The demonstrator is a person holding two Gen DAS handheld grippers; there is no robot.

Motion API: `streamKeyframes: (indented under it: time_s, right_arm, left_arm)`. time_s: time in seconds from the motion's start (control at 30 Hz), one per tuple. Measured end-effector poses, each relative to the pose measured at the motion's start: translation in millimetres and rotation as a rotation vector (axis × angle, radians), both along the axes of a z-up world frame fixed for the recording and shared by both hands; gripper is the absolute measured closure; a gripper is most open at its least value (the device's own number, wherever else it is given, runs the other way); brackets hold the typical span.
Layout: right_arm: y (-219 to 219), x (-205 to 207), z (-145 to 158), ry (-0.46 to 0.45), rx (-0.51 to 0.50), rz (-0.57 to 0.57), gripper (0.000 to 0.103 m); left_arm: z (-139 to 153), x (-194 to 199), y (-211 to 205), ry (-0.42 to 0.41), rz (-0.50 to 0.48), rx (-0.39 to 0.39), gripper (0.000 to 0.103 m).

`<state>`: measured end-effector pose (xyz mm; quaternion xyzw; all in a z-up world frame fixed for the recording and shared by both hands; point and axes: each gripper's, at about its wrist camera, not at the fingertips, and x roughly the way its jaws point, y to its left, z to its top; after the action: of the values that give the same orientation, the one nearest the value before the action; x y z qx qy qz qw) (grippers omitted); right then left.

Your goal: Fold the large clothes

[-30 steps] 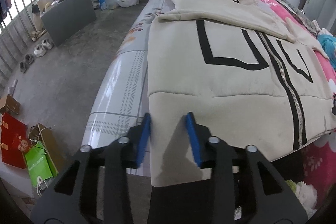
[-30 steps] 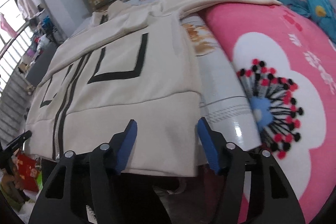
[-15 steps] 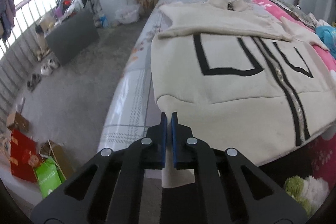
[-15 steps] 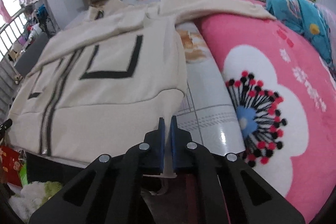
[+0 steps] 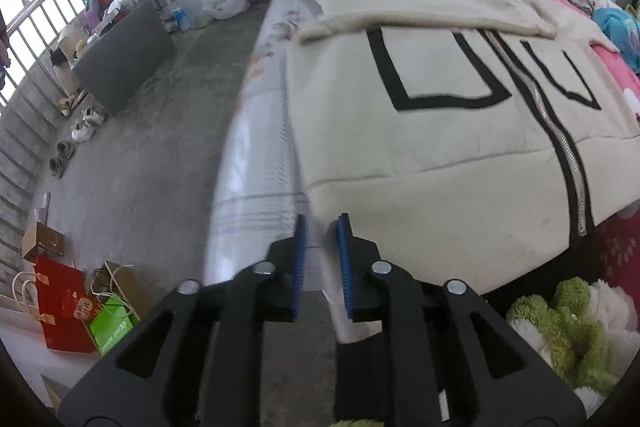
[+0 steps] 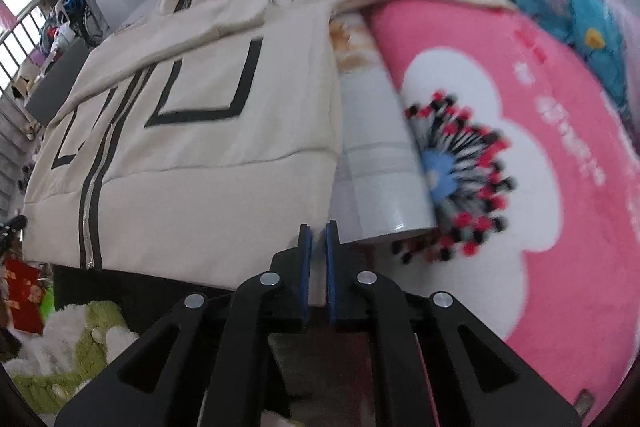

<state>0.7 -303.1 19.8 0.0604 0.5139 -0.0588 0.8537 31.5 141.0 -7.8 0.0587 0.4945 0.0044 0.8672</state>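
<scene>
Looking down the left gripper (image 5: 322,259), I see its jaws opening, the cream zip-up jacket (image 5: 440,131) hem corner loose between the blue pads (image 5: 301,259) at lower centre. My right gripper (image 6: 316,263) is opening too, pads nearly together with the opposite hem corner between them. The jacket lies flat across the bed (image 5: 256,163), beside a pink flowered blanket (image 6: 520,131) on the right.

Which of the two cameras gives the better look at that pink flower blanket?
The right wrist view: the blanket fills its right half, big white flower included. The left wrist view catches only pink strips of it along the jacket's far edge.
</scene>
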Motion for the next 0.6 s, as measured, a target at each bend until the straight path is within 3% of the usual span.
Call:
streamKeyframes:
  time_s: [0.07,0.1,0.13,0.2,0.27,0.33,0.4,0.6]
  right_arm:
    - [-0.1,-3.6,16.6,-0.044,-0.063,-0.020,0.087]
    - [1.0,-3.3,23.2,-0.070,-0.066,-0.024,0.079]
    - [2.6,-1.8,26.9,-0.090,-0.053,-0.023,0.071]
    - [12.9,12.1,29.5,-0.133,0.018,0.009,0.063]
    - [27.2,29.5,26.0,-0.144,0.056,0.044,0.061]
    - [41.9,44.4,24.2,-0.171,0.083,0.092,0.048]
    - [58.7,61.8,18.3,-0.185,0.086,0.130,0.041]
    - [83.7,108.9,-5.1,-0.148,0.080,0.170,0.031]
  left_arm:
    - [14.1,-1.2,9.6,-0.036,0.017,0.016,0.068]
    - [20.5,1.5,12.6,-0.054,0.025,0.012,0.064]
    - [25.4,5.1,13.1,-0.065,0.028,0.003,0.063]
    - [36.4,20.4,12.7,-0.091,0.021,-0.045,0.055]
    - [42.2,39.9,6.3,-0.095,0.004,-0.089,0.050]
    - [44.4,59.1,-3.5,-0.090,-0.025,-0.134,0.042]
    - [43.5,81.6,-19.8,-0.069,-0.056,-0.163,0.040]
    - [45.5,141.5,-79.6,-0.069,-0.161,-0.173,0.030]
